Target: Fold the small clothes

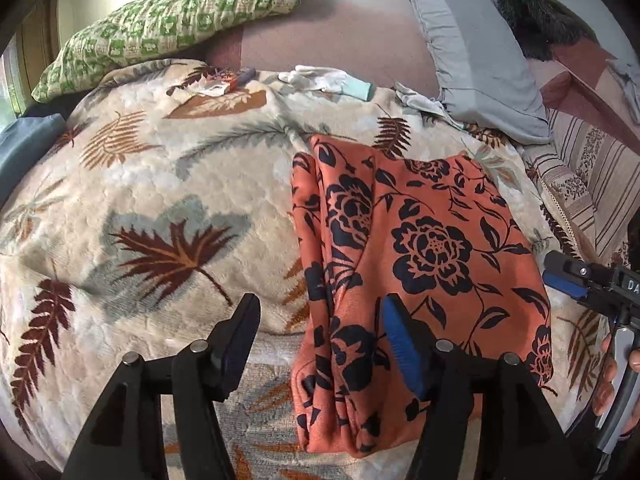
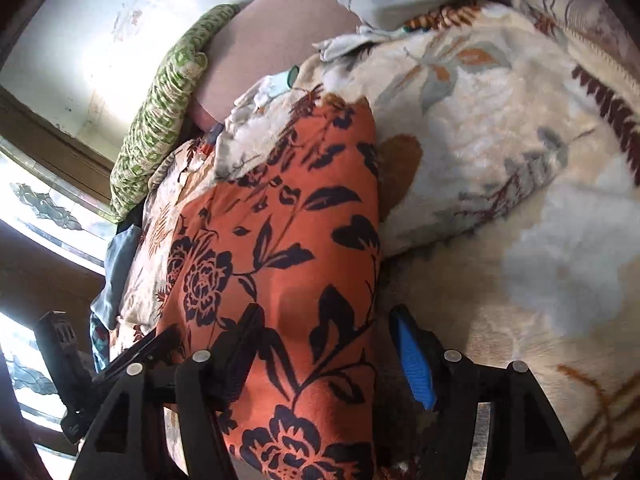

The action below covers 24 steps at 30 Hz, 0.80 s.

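Observation:
An orange garment with a black flower print (image 1: pixel 416 264) lies folded in a long rectangle on a cream leaf-print blanket (image 1: pixel 152 208). My left gripper (image 1: pixel 320 312) hovers over the garment's near left edge, open, its blue-padded finger above the cloth and nothing pinched. In the right wrist view the same garment (image 2: pixel 280 240) runs away from me, and my right gripper (image 2: pixel 324 320) stands open over its near end, pads clear of the cloth. The right gripper (image 1: pixel 568 280) also shows at the garment's right edge, held by a hand (image 1: pixel 616 380).
A green patterned pillow (image 1: pixel 176 20) and a grey pillow (image 1: pixel 480 56) lie at the back. White cloths (image 1: pixel 316 78) and a small orange box (image 1: pixel 224 82) sit on the blanket's far edge. Striped bedding (image 1: pixel 592 176) is at the right, a window (image 2: pixel 44 208) at the left.

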Each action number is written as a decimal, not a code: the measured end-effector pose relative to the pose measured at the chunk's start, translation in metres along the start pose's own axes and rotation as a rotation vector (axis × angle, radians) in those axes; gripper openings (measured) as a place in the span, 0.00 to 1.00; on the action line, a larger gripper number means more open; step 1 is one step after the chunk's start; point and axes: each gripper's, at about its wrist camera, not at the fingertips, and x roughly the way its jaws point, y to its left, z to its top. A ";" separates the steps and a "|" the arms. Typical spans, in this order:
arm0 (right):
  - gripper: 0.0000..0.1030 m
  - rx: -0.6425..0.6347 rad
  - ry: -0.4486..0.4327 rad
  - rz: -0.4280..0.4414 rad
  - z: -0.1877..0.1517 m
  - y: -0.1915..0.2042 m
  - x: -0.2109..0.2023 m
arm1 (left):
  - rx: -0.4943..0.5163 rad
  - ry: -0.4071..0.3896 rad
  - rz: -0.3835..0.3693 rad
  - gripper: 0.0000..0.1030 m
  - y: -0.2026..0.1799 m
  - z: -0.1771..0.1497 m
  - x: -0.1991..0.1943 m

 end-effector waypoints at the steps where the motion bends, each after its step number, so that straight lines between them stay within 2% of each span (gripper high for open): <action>1: 0.66 -0.023 -0.031 0.004 0.003 0.009 -0.011 | 0.002 -0.017 0.013 0.63 0.001 0.001 -0.007; 4: 0.72 -0.066 -0.102 0.072 0.007 0.037 -0.041 | 0.014 -0.013 0.035 0.64 0.004 -0.003 -0.015; 7: 0.79 -0.099 -0.105 0.137 -0.003 0.059 -0.045 | 0.031 0.023 0.064 0.64 0.003 -0.013 -0.005; 9: 0.80 -0.119 -0.037 0.116 -0.015 0.063 -0.023 | 0.027 0.074 0.066 0.65 0.004 -0.020 0.007; 11: 0.81 -0.056 0.064 0.072 -0.028 0.047 0.009 | 0.025 0.092 0.056 0.65 0.005 -0.025 0.011; 15: 0.81 -0.003 0.054 0.090 -0.017 0.051 0.004 | 0.033 0.079 0.054 0.65 0.005 -0.023 0.006; 18: 0.81 -0.057 -0.015 0.115 0.004 0.069 -0.013 | 0.029 0.077 0.054 0.65 0.005 -0.021 0.005; 21: 0.82 -0.042 -0.052 0.133 0.025 0.070 -0.012 | 0.034 0.079 0.055 0.65 0.006 -0.021 0.006; 23: 0.86 -0.013 -0.041 0.073 0.032 0.055 0.010 | 0.032 0.081 0.049 0.66 0.006 -0.020 0.005; 24: 0.86 0.015 0.006 0.017 0.032 0.042 0.029 | 0.032 0.077 0.040 0.67 0.005 -0.019 0.004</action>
